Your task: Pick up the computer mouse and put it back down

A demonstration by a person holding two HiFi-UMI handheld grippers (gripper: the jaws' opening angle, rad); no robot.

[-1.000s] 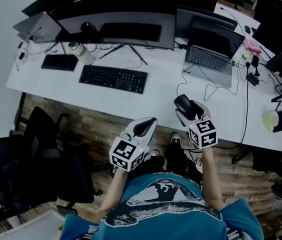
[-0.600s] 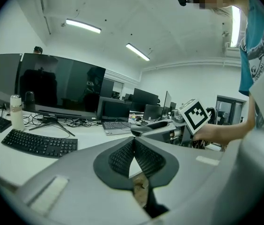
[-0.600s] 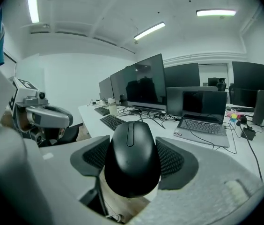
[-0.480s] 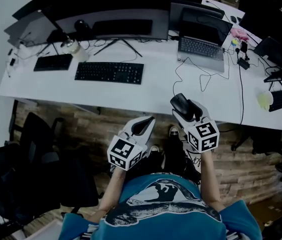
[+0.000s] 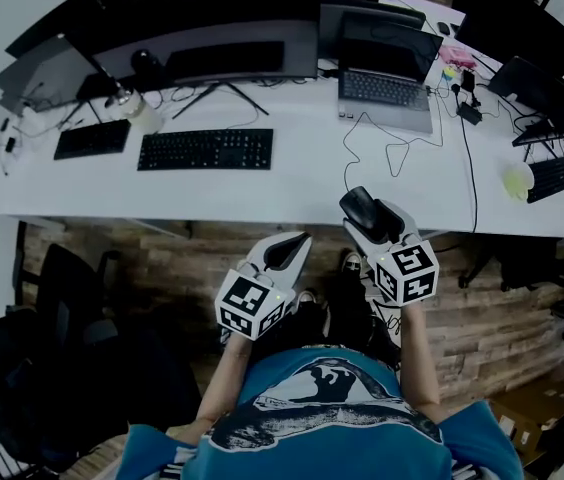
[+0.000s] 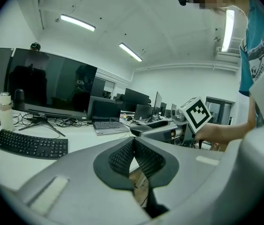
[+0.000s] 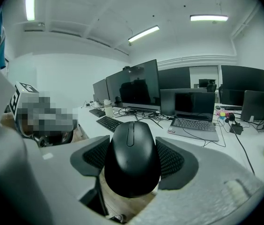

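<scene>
head view: a long, flat white bench [image 5: 262, 183] runs across the top, above a wood-plank floor [image 5: 182, 258]. on it lie two flat black keyboards [image 5: 205, 149] side by side at the left, one open grey laptop [image 5: 387, 73] and loose thin cables. there are two grippers, each a smooth grey shell with a black-and-white marker cube. the left gripper [image 5: 282, 251] hangs over the floor with its tips closed to a point. the right gripper [image 5: 366, 212] pinches the one mouse [image 5: 361, 206], a rounded black lump held in the air by the bench's near edge, its long axis in line with the jaws and aimed toward the bench.

left gripper view: the two dark ribbed pads [image 6: 121, 157] are pressed together, with nothing between them. beyond them stand one keyboard, one pale bottle [image 6: 4, 110] and a wide dark monitor [image 6: 52, 86]. the right gripper's cube shows at the right.

right gripper view: the mouse [image 7: 132, 161] fills the gap between the jaws. it is egg-shaped, matte and smooth, with one slim wheel slot at its far end. that end points away from the camera toward the bench; the broad end hangs near, with floor planks below it. one ribbed pad [image 7: 96, 156] presses on each flank, so the jaws stand wide, clamped on the mouse.
</scene>
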